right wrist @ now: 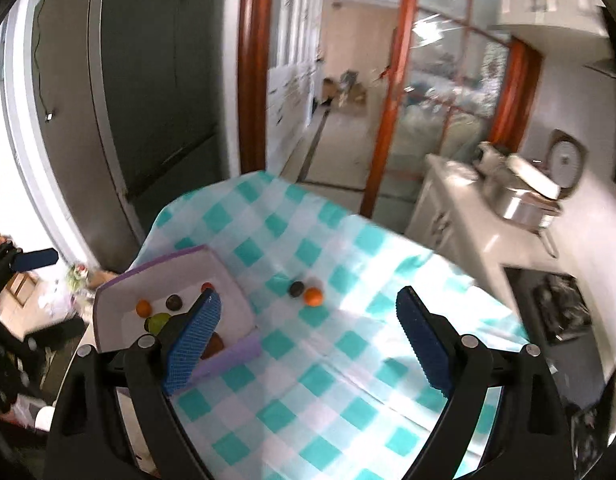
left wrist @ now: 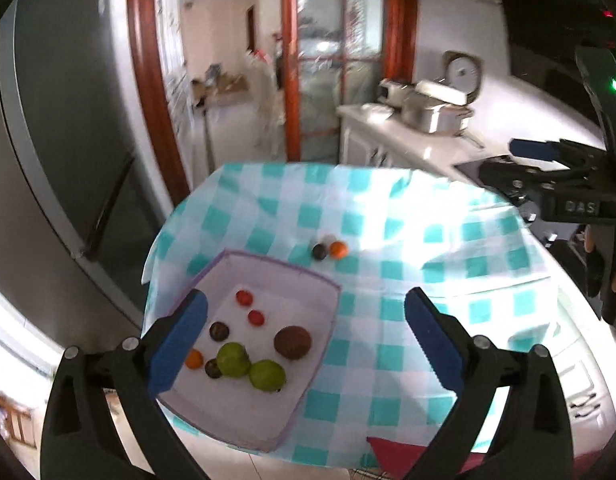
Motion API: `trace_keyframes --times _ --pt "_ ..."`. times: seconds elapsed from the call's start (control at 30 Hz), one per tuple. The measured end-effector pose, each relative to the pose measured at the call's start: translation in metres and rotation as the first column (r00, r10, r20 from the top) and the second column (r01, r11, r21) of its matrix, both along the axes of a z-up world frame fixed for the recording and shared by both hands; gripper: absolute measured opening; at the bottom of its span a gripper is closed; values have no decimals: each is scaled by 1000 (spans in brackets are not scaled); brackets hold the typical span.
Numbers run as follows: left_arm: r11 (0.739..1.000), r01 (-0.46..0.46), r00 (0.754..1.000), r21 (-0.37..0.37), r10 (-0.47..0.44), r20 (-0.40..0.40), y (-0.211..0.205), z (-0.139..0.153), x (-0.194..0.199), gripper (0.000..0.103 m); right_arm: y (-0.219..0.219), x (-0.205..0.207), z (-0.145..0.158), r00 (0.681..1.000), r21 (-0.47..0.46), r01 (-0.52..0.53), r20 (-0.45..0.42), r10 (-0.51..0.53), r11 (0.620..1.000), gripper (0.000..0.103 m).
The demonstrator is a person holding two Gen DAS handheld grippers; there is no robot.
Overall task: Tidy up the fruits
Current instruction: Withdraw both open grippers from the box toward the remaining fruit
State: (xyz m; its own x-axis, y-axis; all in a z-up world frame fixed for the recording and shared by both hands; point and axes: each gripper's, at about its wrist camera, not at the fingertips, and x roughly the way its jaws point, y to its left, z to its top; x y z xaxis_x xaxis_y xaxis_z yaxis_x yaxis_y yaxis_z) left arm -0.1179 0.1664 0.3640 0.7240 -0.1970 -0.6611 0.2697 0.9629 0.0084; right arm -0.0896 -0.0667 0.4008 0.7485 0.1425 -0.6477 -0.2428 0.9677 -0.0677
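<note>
From the left wrist view, the left gripper [left wrist: 306, 336] hangs above the table with its jaws spread wide and nothing between them, tilted down over the purple-rimmed tray [left wrist: 284, 266], which is where the sorted fruit sits: two green fruits [left wrist: 250, 366], a big brown one [left wrist: 292, 342], two small red ones [left wrist: 250, 307], two dark ones [left wrist: 218, 331] and a small orange one [left wrist: 194, 359], all lying loose on the white floor of the tray. My read is that the tray is the collecting spot, so the two stragglers out on the checked tablecloth [left wrist: 387, 320] are the job that remains: a dark fruit [left wrist: 319, 251] and an orange fruit [left wrist: 338, 249] touching it, lying beyond the tray's far rim, ahead of the jaws and well clear of them. The other gripper shows at the right edge, held high. Over to the right wrist view: the right gripper [right wrist: 308, 332] is released too, pads wide apart and empty, hovering over the cloth. The stray dark fruit [right wrist: 296, 289] and orange fruit [right wrist: 313, 296] sit side by side just right of the tray [right wrist: 236, 284], ahead of the open jaws and nearer the left pad, so this hand looks better lined up to take them.
</note>
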Motion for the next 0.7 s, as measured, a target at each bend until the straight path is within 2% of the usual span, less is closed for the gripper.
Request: trace_keyframes --times 0.1,0.17,0.33,0.5,0.7 --pt "999 41 999 -15 -41 14 -1 8 -20 99 -24 -41 8 999 6 43 25 -43 999 87" --pt "998 70 997 2 -70 27 -3 8 -34 99 -40 -66 5 997 18 75 25 -76 997 87" --pt "992 108 993 67 -110 35 -2 -14 -50 99 -73 -96 -27 985 76 170 -29 -168 983 87" --pt "993 106 993 61 -102 -54 6 -49 -30 99 -85 -78 -64 970 69 224 -112 -215 972 87" --pt "996 63 987 67 -53 -150 7 -88 29 99 -69 -6 -111 962 29 174 -218 -163 984 87"
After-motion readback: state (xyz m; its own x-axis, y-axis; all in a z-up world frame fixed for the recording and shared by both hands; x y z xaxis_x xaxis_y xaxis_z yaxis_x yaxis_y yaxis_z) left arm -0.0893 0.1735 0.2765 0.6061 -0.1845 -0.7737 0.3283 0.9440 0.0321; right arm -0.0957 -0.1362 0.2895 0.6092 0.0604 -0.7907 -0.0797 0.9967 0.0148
